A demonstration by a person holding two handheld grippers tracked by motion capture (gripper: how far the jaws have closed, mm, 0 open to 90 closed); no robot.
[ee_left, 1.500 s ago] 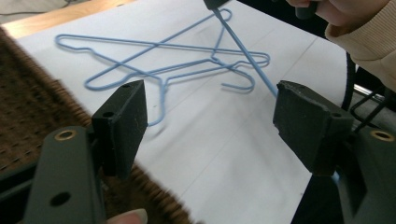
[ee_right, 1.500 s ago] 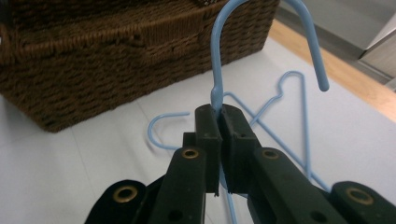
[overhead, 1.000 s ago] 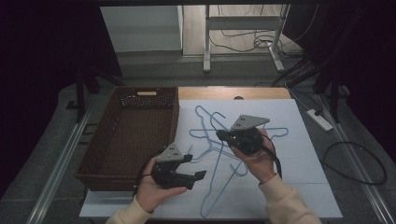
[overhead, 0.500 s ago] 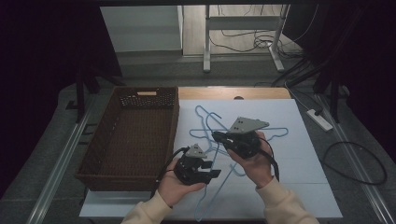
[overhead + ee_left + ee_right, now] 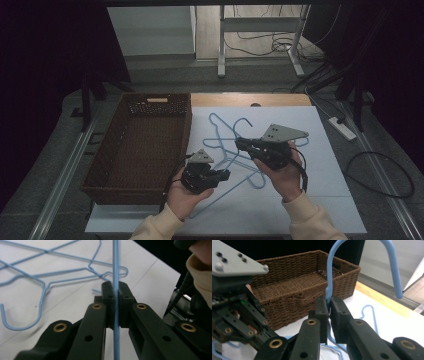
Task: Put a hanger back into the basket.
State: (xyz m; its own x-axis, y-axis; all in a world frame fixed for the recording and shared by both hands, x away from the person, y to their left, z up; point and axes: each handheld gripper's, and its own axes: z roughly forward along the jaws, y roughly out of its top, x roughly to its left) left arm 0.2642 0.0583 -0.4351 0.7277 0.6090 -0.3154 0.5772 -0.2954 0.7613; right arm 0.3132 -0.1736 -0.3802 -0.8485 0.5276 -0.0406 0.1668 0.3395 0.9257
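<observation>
White-covered worktop (image 5: 325, 170), dim room beyond. A brown wicker basket (image 5: 142, 145) sits on the left part of the worktop, nothing visible inside it. To its right lie several light blue wire hangers (image 5: 220, 131), overlapping in a loose tangle.

Left tool (image 5: 223, 175) — held in the person's left hand (image 5: 182, 197) at the near edge, just right of the basket's near corner. In the left gripper view its jaws are closed together on a straight wire of one blue hanger (image 5: 115, 277), the wire running up between the pads; more hangers (image 5: 50, 277) lie flat on the worktop behind.

Right tool (image 5: 240, 144) — held in the right hand (image 5: 280, 172), a little farther and to the right, grey plate on top. In the right gripper view its jaws are clamped on the neck of a hanger, just below the hook (image 5: 390, 267), which stands upright above the jaws with the basket (image 5: 294, 287) behind it. The left tool (image 5: 239, 315) shows at the left of that view, close by.

The gripped hanger is raised off the worktop between the two tools; whether both hold the same hanger I cannot tell.
</observation>
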